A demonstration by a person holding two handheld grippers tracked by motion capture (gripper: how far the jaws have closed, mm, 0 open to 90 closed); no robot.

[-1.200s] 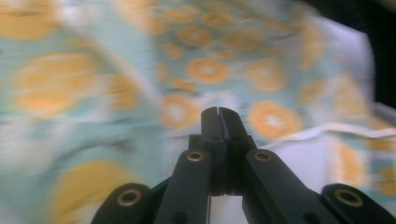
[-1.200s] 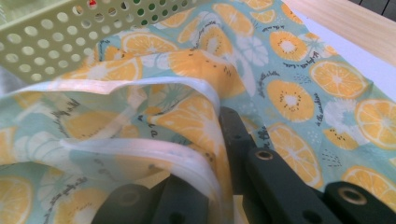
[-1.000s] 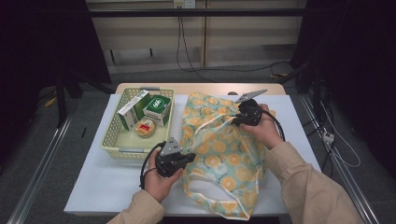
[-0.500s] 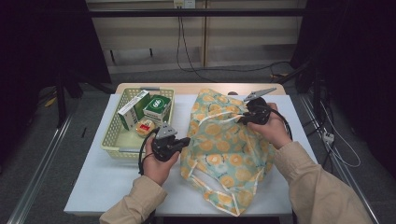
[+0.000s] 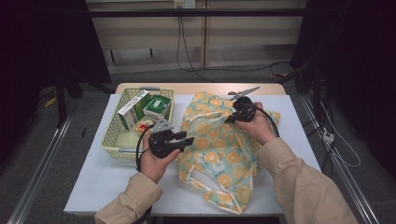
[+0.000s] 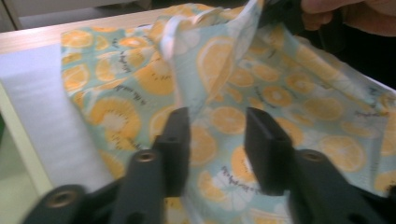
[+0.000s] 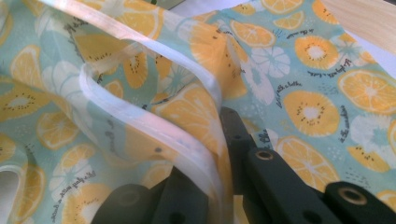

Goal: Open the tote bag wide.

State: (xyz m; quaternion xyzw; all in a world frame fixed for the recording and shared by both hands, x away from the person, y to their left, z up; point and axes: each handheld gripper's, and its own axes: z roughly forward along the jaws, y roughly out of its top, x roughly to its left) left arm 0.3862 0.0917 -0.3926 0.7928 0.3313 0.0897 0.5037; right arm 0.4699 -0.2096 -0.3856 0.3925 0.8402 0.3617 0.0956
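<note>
A teal cloth bag (image 5: pixel 219 149) printed with orange slices lies spread over the white table (image 5: pixel 102 182). My right gripper (image 5: pixel 229 118) is at the bag's far end, shut on its white-trimmed rim (image 7: pixel 154 135), which it holds lifted off the table. At the bag's left side my left gripper (image 5: pixel 183 140) has just been opening. In the left gripper view its jaws (image 6: pixel 217 140) stand apart with nothing pressed between them, and the bag's fabric (image 6: pixel 285 93) lies beyond. The right hand (image 6: pixel 350 14) appears at the top there.
A pale yellow-green plastic basket (image 5: pixel 111 140) stands left of the bag, holding a tall white-and-green box (image 5: pixel 133 109), a flat green box (image 5: pixel 156 105) and a small round item. A wooden strip (image 5: pixel 196 87) runs along the table's far edge. Cables lie on the floor beyond.
My left gripper has let go of the bag, opened its jaws and drawn slightly up and away from the person. The bag's near end has shifted and bunched up. The right gripper keeps its grip.
</note>
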